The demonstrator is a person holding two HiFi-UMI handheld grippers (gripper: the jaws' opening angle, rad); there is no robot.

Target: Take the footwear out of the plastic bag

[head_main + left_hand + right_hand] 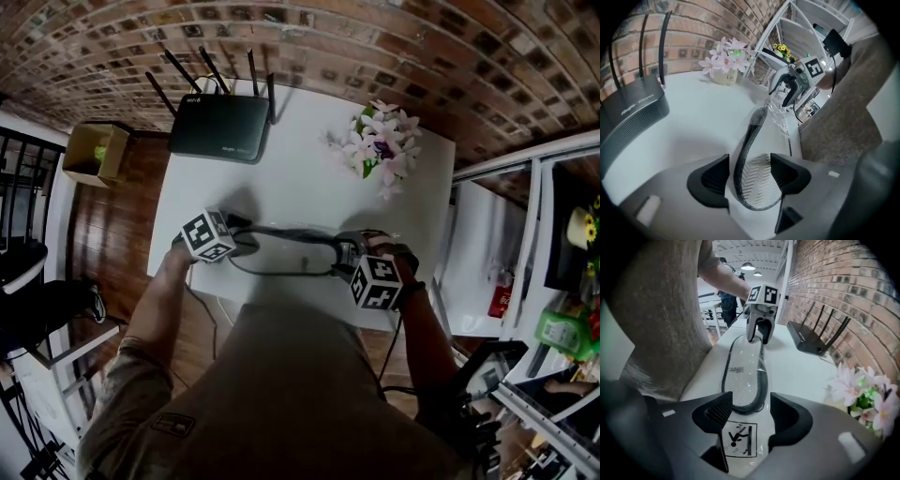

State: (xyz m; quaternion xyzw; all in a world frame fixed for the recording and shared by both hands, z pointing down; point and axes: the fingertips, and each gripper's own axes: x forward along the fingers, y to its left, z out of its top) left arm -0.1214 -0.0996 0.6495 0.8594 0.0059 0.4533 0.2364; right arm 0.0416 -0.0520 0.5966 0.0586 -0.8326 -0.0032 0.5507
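Observation:
A flat white piece of footwear (281,251) with a black rim lies along the near edge of the white table (300,178), wrapped in a clear plastic bag (739,439) that carries a printed warning label. My left gripper (750,171) stands open with one rounded end of the footwear (757,180) between its jaws; a small gap shows at the left pad. My right gripper (749,414) is open over the bag's labelled end, and the footwear's (743,380) other end lies just beyond its fingertips. Each gripper faces the other along the footwear.
A black router (220,125) with several antennas sits at the table's far left. A pot of pink flowers (380,141) stands at the far right by the brick wall. A cardboard box (96,152) is on the floor at left, white shelving (562,281) at right.

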